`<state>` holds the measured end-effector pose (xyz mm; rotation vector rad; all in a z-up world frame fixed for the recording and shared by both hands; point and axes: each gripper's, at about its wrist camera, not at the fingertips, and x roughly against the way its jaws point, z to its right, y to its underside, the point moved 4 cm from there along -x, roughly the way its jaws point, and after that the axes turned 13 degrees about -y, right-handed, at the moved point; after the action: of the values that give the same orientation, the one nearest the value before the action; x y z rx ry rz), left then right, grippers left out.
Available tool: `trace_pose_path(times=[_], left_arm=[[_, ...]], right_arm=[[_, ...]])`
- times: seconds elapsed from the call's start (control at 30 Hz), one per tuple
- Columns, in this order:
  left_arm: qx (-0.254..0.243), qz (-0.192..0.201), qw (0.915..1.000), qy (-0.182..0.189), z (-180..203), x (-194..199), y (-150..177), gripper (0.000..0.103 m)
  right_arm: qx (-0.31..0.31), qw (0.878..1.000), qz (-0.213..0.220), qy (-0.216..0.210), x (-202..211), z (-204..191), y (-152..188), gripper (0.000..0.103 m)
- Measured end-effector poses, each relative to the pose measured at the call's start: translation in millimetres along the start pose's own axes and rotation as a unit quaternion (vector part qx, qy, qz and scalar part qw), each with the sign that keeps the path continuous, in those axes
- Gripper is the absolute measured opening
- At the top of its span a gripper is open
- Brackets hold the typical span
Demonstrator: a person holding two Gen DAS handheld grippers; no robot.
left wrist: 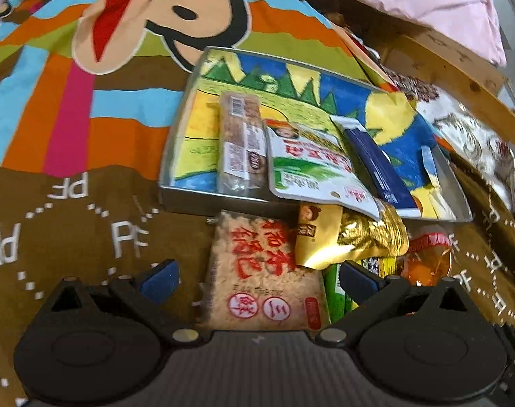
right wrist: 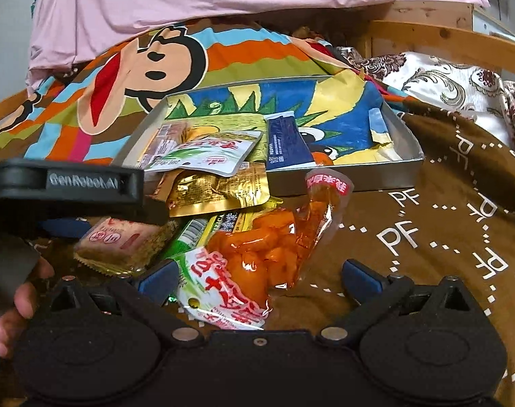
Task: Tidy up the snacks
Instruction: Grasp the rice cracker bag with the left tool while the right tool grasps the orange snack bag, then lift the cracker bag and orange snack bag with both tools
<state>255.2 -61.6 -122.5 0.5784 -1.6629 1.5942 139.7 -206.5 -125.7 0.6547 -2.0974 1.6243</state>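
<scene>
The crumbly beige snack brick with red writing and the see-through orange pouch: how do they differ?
The beige crumbly snack brick with red characters is a flat rectangular slab with opaque contents; the clear orange pouch of glossy chunks is lumpy, shiny and transparent. The brick lies between the left gripper's open fingers; the pouch lies between the right gripper's open fingers. Both rest on the brown blanket, outside the metal tray, ungripped.

"GenRobot.AI" on the left gripper (right wrist: 71,183); white "PF" letters across the brown blanket (right wrist: 427,237).
</scene>
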Motion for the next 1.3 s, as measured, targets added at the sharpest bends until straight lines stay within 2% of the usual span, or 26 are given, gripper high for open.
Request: trace_pose_path(times=[0.17, 0.33, 0.4, 0.47, 0.6, 0.67, 0.87, 1.13, 1.3], left_arm=[[-0.044, 0.011, 0.9989, -0.012, 8, -4, 6, 0.102], [-0.030, 0.013, 0.9995, -0.007, 1, -3, 5, 0.094], [-0.022, 0.008, 0.9997, -0.005, -3, -2, 4, 0.090], [-0.020, 0.006, 0.9998, -0.005, -4, -2, 4, 0.083], [-0.025, 0.004, 0.9997, -0.007, -2, 1, 6, 0.077], [-0.025, 0.004, 0.9996, -0.010, -2, 3, 6, 0.076], [-0.012, -0.003, 0.9998, -0.014, -7, 11, 11, 0.074], [-0.007, -0.022, 0.9994, -0.025, -12, 33, 26, 0.074], [0.001, -0.048, 0.9983, -0.032, -18, 44, 34, 0.074]], right_arm=[[0.012, 1.000, -0.009, 0.001, -8, -3, 2, 0.102], [0.027, 0.999, -0.016, -0.006, -8, -8, 4, 0.101], [0.028, 0.999, -0.024, -0.010, -9, -9, 5, 0.098], [0.030, 0.999, -0.034, -0.012, -10, -10, 6, 0.088], [0.034, 0.999, -0.033, -0.009, -7, -10, 6, 0.080], [0.029, 0.999, -0.033, -0.009, -4, -8, 5, 0.073], [0.024, 0.999, -0.032, -0.013, 2, -4, 6, 0.060], [0.025, 0.999, -0.042, -0.015, 12, -3, 11, 0.057], [0.016, 0.998, -0.055, -0.014, 24, 2, 14, 0.058]])
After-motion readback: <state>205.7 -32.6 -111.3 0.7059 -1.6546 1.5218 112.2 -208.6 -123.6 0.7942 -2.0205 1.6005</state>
